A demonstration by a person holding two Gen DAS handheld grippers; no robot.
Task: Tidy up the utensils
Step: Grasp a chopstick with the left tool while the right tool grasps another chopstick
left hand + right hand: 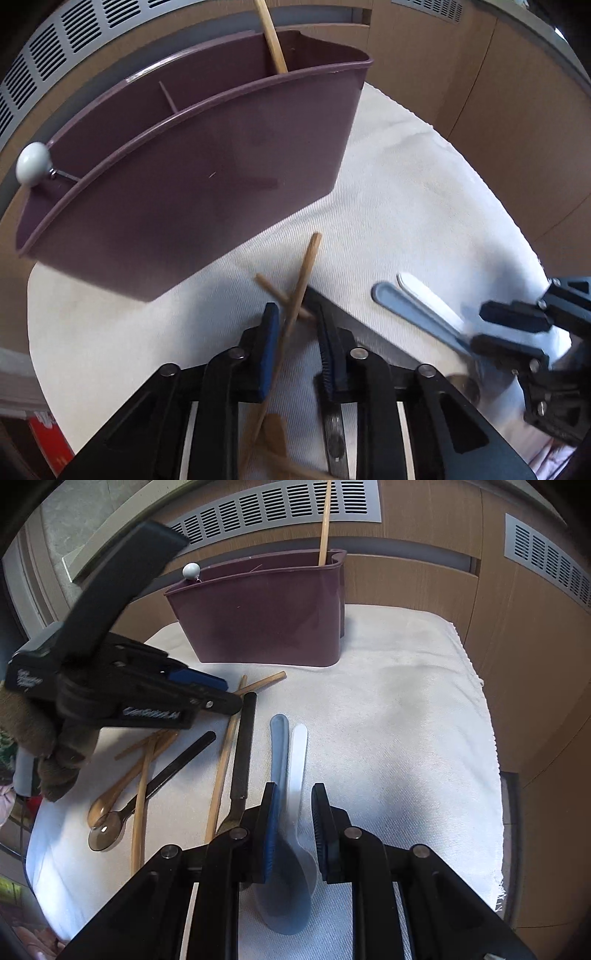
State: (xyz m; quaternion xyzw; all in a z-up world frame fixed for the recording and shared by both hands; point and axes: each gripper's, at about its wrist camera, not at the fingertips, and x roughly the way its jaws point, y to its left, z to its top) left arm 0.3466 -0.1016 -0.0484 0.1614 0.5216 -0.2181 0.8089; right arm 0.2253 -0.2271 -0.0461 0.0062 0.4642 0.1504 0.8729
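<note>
Both tongs gape empty: left (295, 328) straddling a blurred chopstick (295, 295), right (293, 830) hiding spoon bowls (291, 886).

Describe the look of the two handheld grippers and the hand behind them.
Both grippers are black plastic with silver pivot pins and blue ribbed pads lining the fingers. The left gripper carries pale lettering on its side, too blurred to read. A brown knit glove covers the hand holding it. The right gripper looks identical.
</note>
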